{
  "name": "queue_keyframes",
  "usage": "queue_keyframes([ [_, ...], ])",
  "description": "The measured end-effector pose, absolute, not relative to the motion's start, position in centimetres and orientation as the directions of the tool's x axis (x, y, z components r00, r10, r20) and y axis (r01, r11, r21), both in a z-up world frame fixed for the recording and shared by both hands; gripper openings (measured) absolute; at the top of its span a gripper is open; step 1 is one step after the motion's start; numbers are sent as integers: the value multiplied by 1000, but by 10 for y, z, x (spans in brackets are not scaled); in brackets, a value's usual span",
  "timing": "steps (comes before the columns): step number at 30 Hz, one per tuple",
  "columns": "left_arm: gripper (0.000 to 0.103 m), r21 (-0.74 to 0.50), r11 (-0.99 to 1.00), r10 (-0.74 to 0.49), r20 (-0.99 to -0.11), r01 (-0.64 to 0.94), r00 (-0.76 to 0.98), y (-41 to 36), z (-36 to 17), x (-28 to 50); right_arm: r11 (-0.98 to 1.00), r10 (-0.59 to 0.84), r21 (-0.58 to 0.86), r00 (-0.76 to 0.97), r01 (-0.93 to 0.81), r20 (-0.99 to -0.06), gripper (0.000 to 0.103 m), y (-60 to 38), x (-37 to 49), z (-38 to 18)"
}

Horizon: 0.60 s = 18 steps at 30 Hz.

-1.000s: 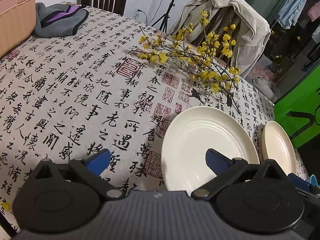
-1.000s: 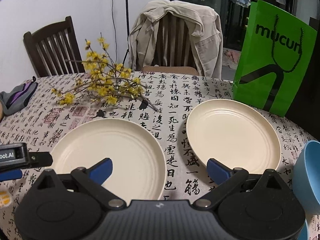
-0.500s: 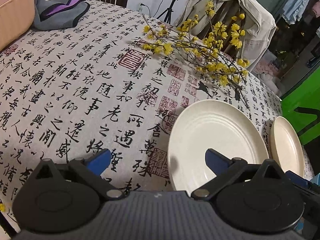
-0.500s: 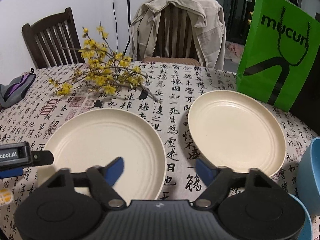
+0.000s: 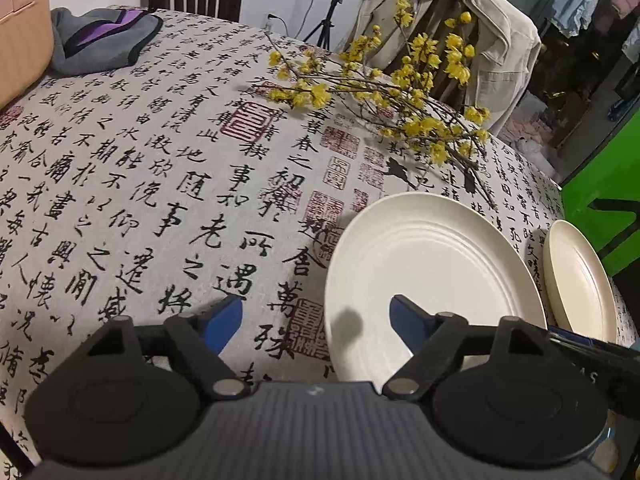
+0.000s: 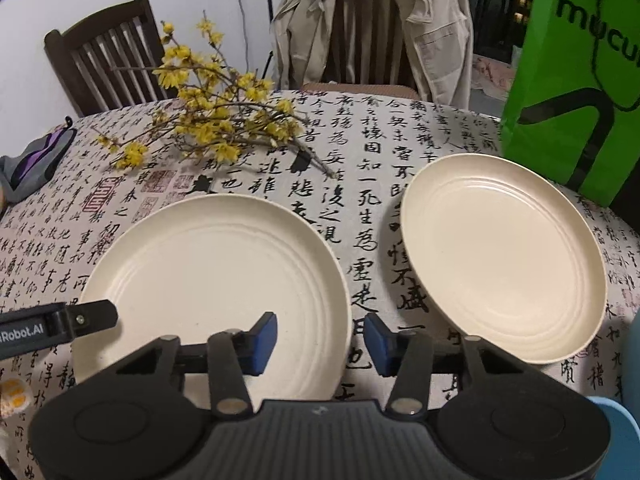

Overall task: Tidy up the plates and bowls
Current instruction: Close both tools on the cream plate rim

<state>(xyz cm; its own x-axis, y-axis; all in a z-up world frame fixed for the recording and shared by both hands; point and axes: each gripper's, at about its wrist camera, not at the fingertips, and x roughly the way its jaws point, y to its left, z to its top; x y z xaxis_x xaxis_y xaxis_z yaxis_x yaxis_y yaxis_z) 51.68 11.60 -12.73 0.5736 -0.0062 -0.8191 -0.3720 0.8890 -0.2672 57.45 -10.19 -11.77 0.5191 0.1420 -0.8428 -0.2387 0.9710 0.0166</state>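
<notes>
Two cream plates lie flat on the desk, side by side and apart from each other. The nearer plate sits left of centre in the right wrist view; the second plate lies to its right, close in front of a green paper bag. A blue bowl shows only as an edge at the lower right corner.

The right gripper hovers low at the right-hand rim of the nearer plate. Its blue fingers are closing, with that rim in the gap between them; the pads do not yet press on it, so nothing is grasped. The left gripper straddles the left rim of the same plate; its fingers are also closing but wide apart, one over the cloth and one over the plate, gripping nothing. Its side, lettered "Robot.AI", pokes in at the left of the right wrist view.

The desk is covered by a pale cloth printed with black brush calligraphy and red seal stamps. A spray of yellow blossom branches lies beyond the plates. The bag reads "mucu", the rest cut off. A beige jacket hangs over a chair behind, and a grey-and-purple cloth lies at the far left edge.
</notes>
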Motion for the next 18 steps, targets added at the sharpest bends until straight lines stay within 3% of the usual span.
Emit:
queue_keyframes([
  [7,70,-259,903,-7,-808,-344,589,109,-128,519,972,122,2,498,-236,-859,43,-100,585,-122],
  [18,64,-239,914,5,-799,-326,601,106,-130,521,972,117,3,470,-235,-875,40,-100,595,-127],
])
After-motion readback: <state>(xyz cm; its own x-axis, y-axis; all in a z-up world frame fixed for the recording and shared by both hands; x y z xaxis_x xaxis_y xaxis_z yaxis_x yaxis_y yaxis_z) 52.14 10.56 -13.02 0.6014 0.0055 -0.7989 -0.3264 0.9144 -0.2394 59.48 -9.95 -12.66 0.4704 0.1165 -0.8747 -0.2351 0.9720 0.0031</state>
